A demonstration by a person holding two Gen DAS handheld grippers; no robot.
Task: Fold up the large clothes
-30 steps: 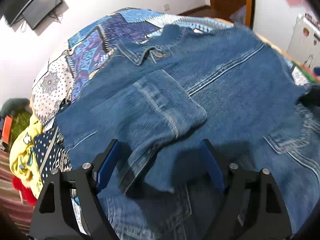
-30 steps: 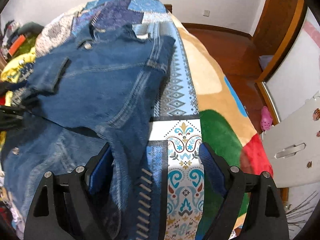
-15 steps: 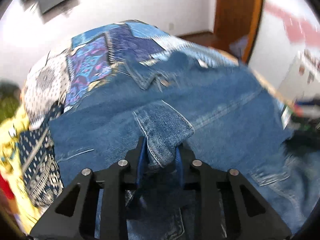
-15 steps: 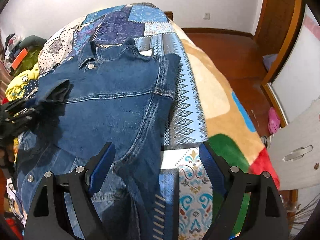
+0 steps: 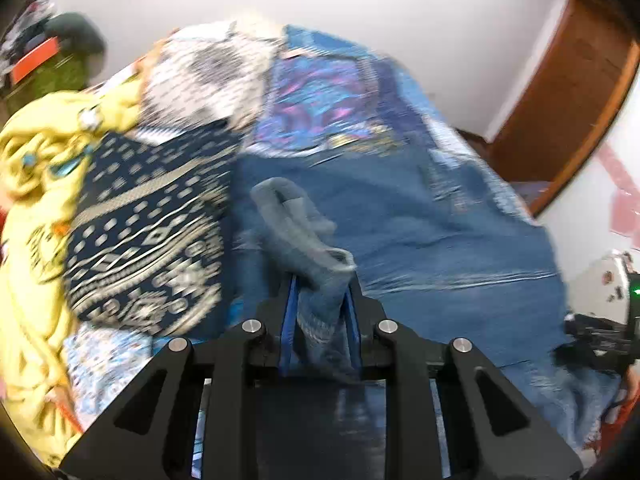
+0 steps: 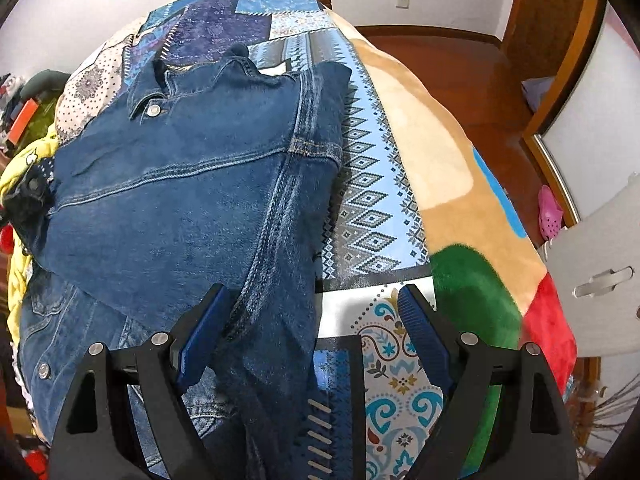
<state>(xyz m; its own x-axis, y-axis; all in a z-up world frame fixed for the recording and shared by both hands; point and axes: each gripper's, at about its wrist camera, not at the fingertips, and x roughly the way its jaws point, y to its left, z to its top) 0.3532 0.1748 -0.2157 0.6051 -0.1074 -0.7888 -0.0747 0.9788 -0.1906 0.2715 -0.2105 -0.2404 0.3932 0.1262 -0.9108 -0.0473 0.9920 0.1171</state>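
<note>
A blue denim jacket (image 6: 192, 200) lies spread on the bed, collar at the far end. My left gripper (image 5: 320, 300) is over the jacket's left side, its jaws still closing. Its pads pinch the sleeve cuff (image 5: 288, 216), which sticks up between them, pale inside showing. This view is blurred, and the jacket body (image 5: 420, 232) stretches to the right. In the right wrist view the left gripper (image 6: 30, 190) is a small dark shape at the jacket's left edge. My right gripper (image 6: 312, 320) is open above the jacket's near right edge, with denim below its jaws but not gripped.
A patchwork bedspread (image 6: 240, 20) covers the bed, with a plush beige, green and red blanket (image 6: 448, 168) on its right side. Yellow clothing (image 5: 36, 184) is heaped at the left. A white cabinet (image 6: 600, 264) and a wooden door (image 5: 568, 112) stand to the right.
The left gripper shut on the sleeve cuff, then swung left with it, off the jacket's front, rolling as it went. The right gripper stayed open and shifted slightly.
</note>
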